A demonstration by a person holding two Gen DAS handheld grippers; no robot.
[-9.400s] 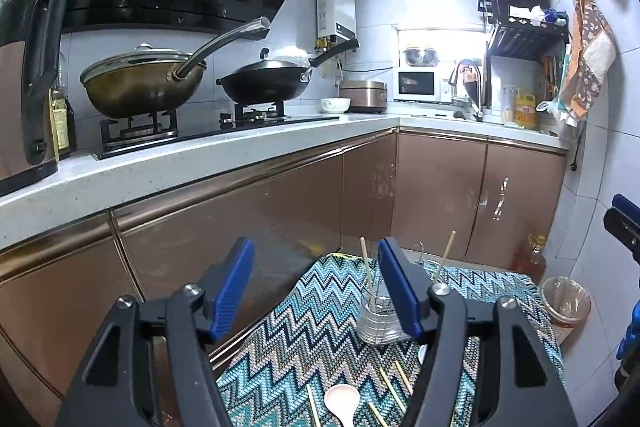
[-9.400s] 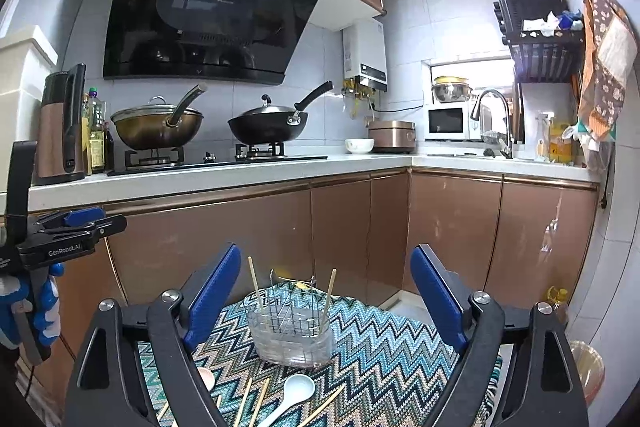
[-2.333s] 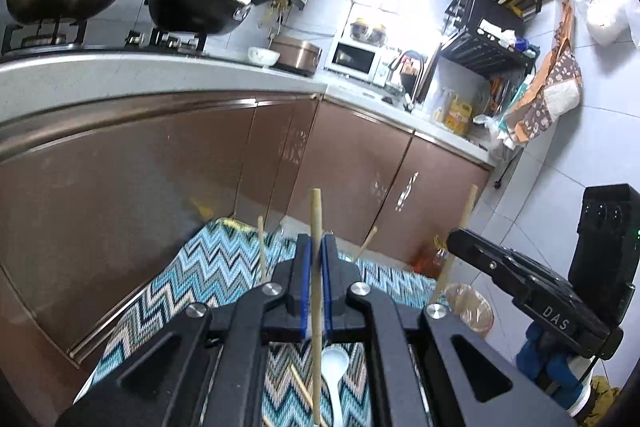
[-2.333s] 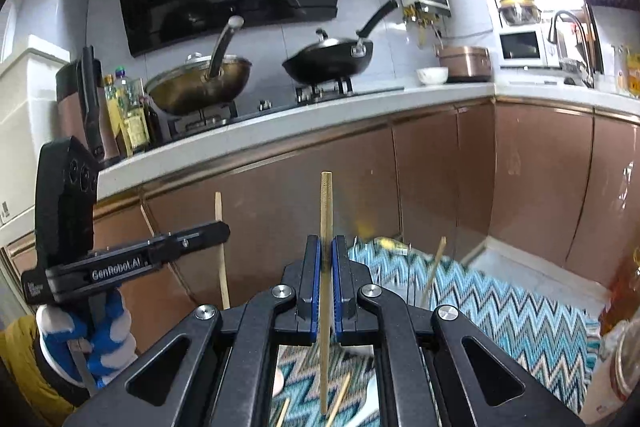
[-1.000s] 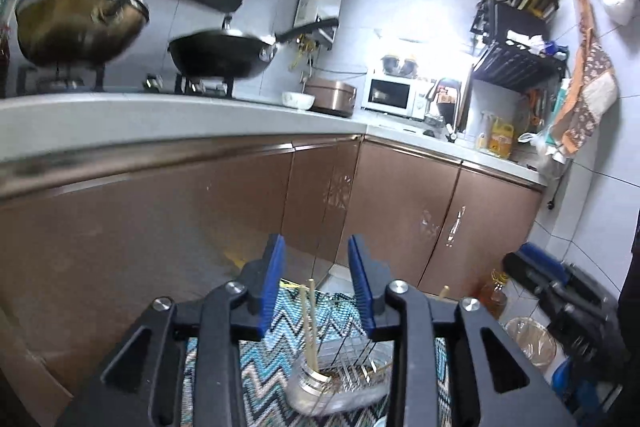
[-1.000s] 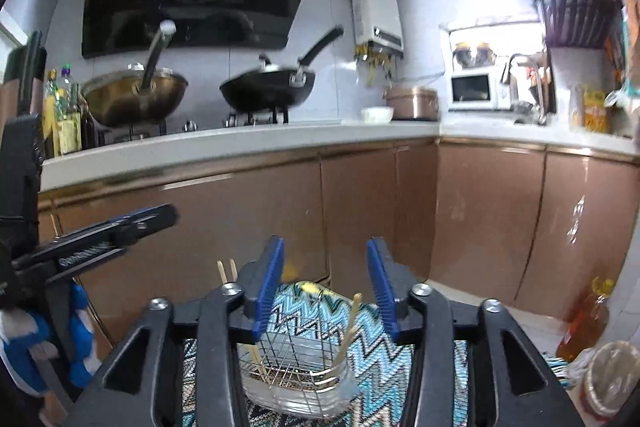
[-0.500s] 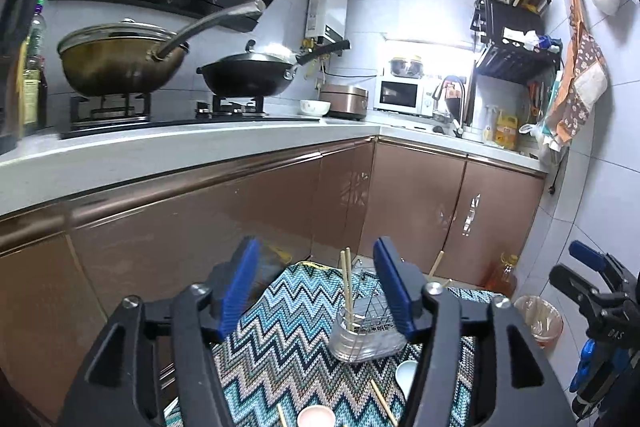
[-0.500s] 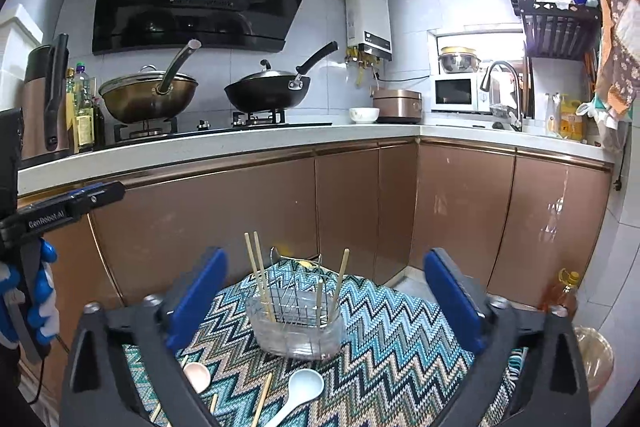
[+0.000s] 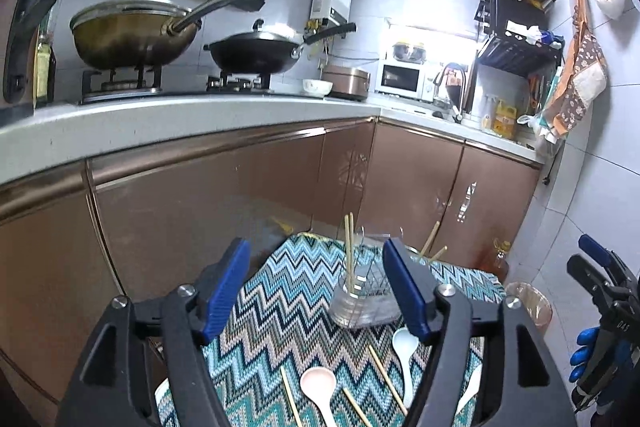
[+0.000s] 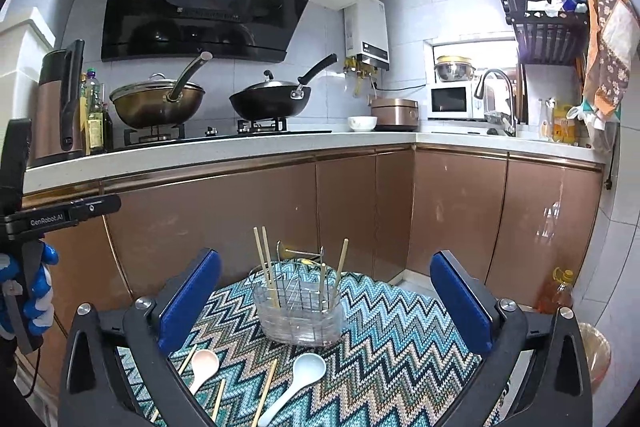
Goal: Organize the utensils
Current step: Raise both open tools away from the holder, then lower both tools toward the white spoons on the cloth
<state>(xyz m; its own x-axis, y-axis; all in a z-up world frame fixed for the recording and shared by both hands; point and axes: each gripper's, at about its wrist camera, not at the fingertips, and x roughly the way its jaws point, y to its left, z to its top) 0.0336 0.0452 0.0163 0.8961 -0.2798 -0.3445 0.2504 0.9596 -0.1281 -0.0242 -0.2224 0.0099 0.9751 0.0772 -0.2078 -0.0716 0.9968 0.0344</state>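
Fingers [image 10: 188,303] of both grippers apart, empty, before utensil holder [image 10: 298,311]

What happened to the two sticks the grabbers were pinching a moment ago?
Both were let go into the clear holder. It now holds four chopsticks, up from two. The left gripper is opening, the right gripper is wide open; both are empty and have pulled back. The pink spoon, white spoon and loose chopsticks stay on the zigzag cloth.
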